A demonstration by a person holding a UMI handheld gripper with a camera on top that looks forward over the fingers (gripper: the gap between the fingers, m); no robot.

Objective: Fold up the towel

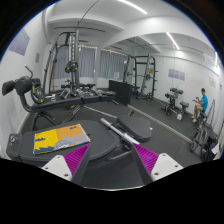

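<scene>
Single gripper-mounted view, looking forward over its fingers point(108, 158), across a gym room

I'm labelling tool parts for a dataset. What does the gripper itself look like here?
The gripper shows two dark fingers, each bearing a magenta pad with a fine striped texture on its inner face. The pads look triangular, tapering forward. No cables, markings or sleeve are visible.

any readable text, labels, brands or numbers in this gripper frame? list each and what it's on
None readable.
The yellow and blue towel lying just ahead of the left finger shows a pattern only, no legible print.
Gym machines and the rack beyond: any labels too small to read.
Gripper is open, holding nothing; its pads carry no text.
</scene>
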